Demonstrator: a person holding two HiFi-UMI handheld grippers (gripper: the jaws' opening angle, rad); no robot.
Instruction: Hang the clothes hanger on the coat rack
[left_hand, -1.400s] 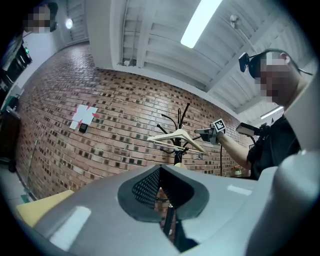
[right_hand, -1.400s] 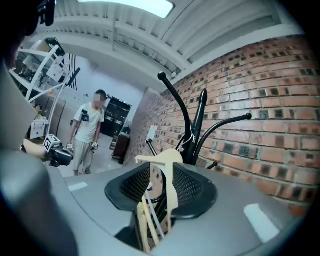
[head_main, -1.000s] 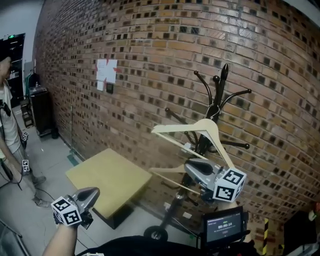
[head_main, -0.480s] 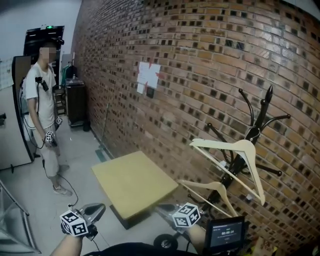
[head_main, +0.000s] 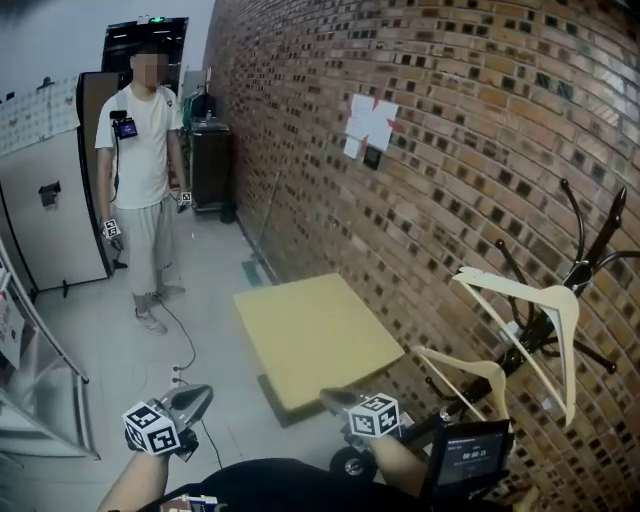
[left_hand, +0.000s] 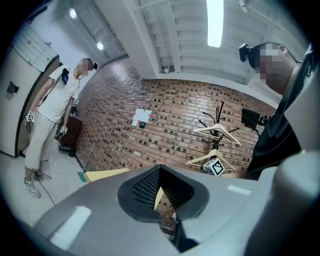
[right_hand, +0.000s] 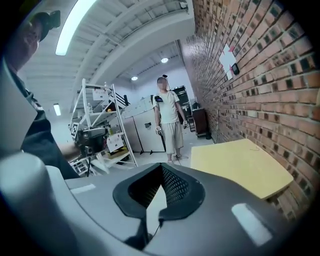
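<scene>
Looking down in the head view, an upper hanger (head_main: 545, 305) and a lower hanger (head_main: 470, 368) hang on the coat rack (head_main: 590, 255), up and to the right of the right claw (head_main: 335, 400); the left claw (head_main: 192, 400) sits low, well apart from them, with a yellow table (head_main: 315, 335) beyond both tips

Left gripper view: its jaws are closed on nothing, and the hangers are far ahead to its right

Right gripper view: jaws likewise closed and empty, the table ahead to the right, a person (right_hand: 167, 120) standing beyond

Judging the hanging done, a good finish holds both claws low and clear of the rack so neither hanger gets knocked off
</scene>
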